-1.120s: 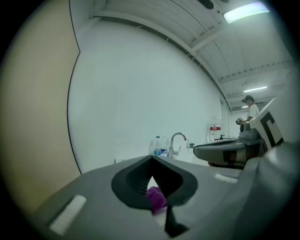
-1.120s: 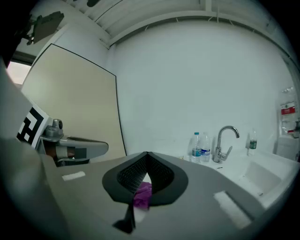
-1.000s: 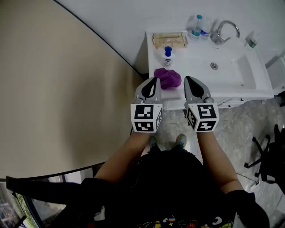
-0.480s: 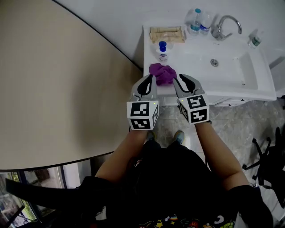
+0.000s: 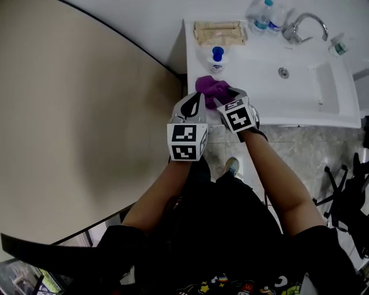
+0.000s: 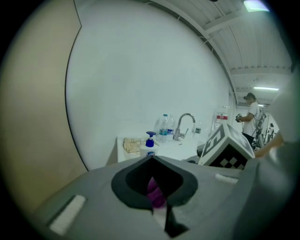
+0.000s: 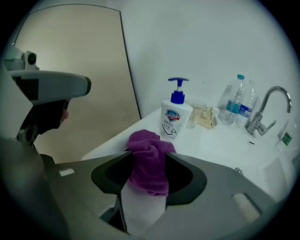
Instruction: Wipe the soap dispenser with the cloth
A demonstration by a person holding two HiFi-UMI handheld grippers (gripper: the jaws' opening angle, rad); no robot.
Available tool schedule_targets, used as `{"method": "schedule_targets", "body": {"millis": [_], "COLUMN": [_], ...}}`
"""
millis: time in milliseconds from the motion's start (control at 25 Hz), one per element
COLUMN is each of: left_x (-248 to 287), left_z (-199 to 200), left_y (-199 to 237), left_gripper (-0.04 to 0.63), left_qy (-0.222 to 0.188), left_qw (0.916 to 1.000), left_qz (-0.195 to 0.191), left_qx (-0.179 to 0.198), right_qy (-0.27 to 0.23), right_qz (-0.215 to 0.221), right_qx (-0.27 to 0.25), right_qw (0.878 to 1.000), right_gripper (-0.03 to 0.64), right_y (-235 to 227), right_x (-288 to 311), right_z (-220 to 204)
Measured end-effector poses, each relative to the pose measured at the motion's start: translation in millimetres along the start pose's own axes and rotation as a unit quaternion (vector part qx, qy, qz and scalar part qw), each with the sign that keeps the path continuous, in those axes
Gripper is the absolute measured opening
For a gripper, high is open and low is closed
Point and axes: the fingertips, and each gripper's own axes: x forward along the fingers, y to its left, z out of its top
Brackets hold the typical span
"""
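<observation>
The soap dispenser (image 5: 217,59), a white bottle with a blue pump, stands on the white counter's left end, also in the right gripper view (image 7: 175,117) and the left gripper view (image 6: 150,143). In front of it lies the crumpled purple cloth (image 5: 209,88). My right gripper (image 5: 223,97) is down on the cloth and open; the cloth (image 7: 149,159) fills the gap between its jaws (image 7: 146,157) and touches both. My left gripper (image 5: 196,99) hovers just left of the cloth, shut and empty (image 6: 152,161); a sliver of purple cloth (image 6: 154,194) shows through its slit.
The white sink counter (image 5: 346,118) carries a basin with a faucet (image 5: 302,26), water bottles (image 5: 262,12), a small bottle (image 5: 340,45) and a beige folded towel (image 5: 218,31). A beige wall panel runs along the left. An office chair (image 5: 346,178) stands at right; a person (image 6: 251,117) stands far off.
Both grippers moved forward to the counter's front edge. The right gripper's jaws parted and came down around the purple cloth. The left stayed shut.
</observation>
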Motion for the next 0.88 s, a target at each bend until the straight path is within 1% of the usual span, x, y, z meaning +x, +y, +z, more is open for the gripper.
{"method": "schedule_targets", "body": {"millis": [120, 240, 280, 400, 520, 680, 880], "left_x": [19, 36, 41, 49, 52, 50, 45], "left_z": [2, 2, 1, -1, 1, 5, 8], "left_y": [24, 47, 54, 66, 70, 69, 64], "left_gripper": [0.001, 0.001, 0.001, 0.001, 0.001, 0.001, 0.001], "left_qy": [0.005, 0.009, 0.011, 0.019, 0.020, 0.020, 0.017], "left_qw": [0.9997, 0.9991, 0.9989, 0.9984, 0.9980, 0.9979, 0.9983], "left_qz": [-0.024, -0.040, -0.043, -0.051, -0.057, -0.060, -0.056], "left_qx": [-0.005, -0.010, -0.013, -0.019, -0.019, -0.013, -0.005], "right_qy": [0.051, 0.091, 0.100, 0.110, 0.088, 0.028, -0.048], "right_qz": [-0.013, -0.019, -0.022, -0.029, -0.040, -0.053, -0.077], "right_qx": [0.000, 0.009, 0.011, 0.019, 0.039, 0.077, 0.081], "right_qw": [0.999, 0.996, 0.995, 0.993, 0.995, 0.995, 0.993], "right_gripper": [0.230, 0.207, 0.201, 0.147, 0.108, 0.091, 0.089], "right_y": [-2, -3, -4, -5, -9, -18, -40], "right_x": [28, 48, 52, 59, 61, 50, 22], "right_z": [-5, -7, -7, -4, 3, 21, 59]}}
